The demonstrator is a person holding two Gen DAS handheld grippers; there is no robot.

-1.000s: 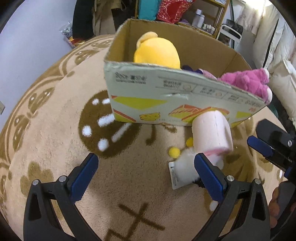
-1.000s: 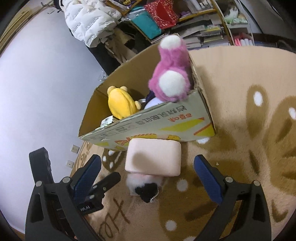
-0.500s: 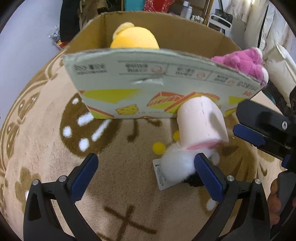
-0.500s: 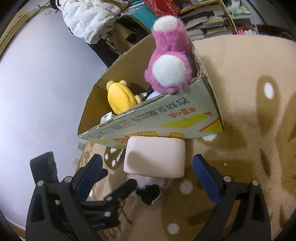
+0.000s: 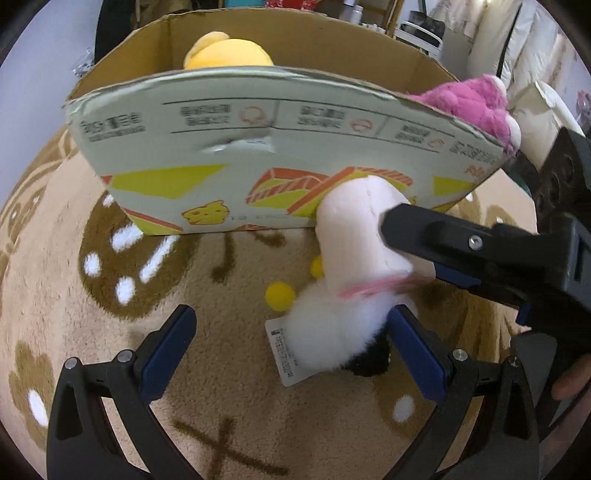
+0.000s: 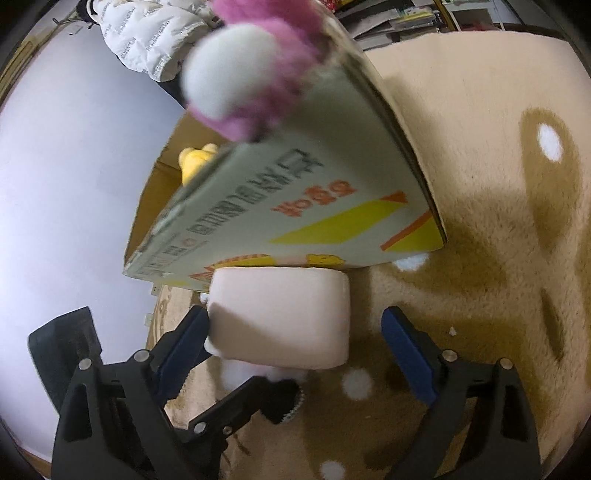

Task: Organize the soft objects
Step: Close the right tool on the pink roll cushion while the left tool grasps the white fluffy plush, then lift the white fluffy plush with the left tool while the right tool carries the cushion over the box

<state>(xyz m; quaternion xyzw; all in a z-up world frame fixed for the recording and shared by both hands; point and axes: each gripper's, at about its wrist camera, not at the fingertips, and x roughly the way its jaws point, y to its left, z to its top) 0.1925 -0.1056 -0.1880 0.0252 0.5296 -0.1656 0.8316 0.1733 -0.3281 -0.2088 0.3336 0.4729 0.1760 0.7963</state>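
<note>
Our right tongs [image 6: 295, 339] stand wide open around the pale pink plush block [image 6: 284, 314], one blue pad touching its left end and the other well clear of its right end, so nothing is gripped. Our left tongs [image 5: 291, 339] are open too, spread over the rug with the right pad just beside the white fluffy part of the toy [image 5: 332, 332]; they hold nothing. In the left wrist view we see the right tongs coming in from the side, their black finger lying across the pink block.

The toy lies on the rug [image 5: 221, 387], its pink end pressed against the outer front wall of the cardboard box [image 5: 277, 147] and its white fur end pointing toward us. A black tuft [image 5: 369, 363] shows beneath the fur, a white paper tag [image 5: 286, 354] sticks out on the rug beside it, and two small yellow pompoms [image 5: 280, 295] sit just beside the fur.

The box stands open on the rug, printed with yellow and orange shapes on a pale green front. Inside it we see a yellow plush [image 5: 229, 50] toward the back left, and a magenta plush [image 5: 469, 101] hanging over the right front corner, its white round patch [image 6: 229, 74] blurred in the right wrist view.

Beyond the box are a white padded jacket [image 6: 147, 37] against the wall and shelves [image 6: 424, 14] of clutter.
</note>
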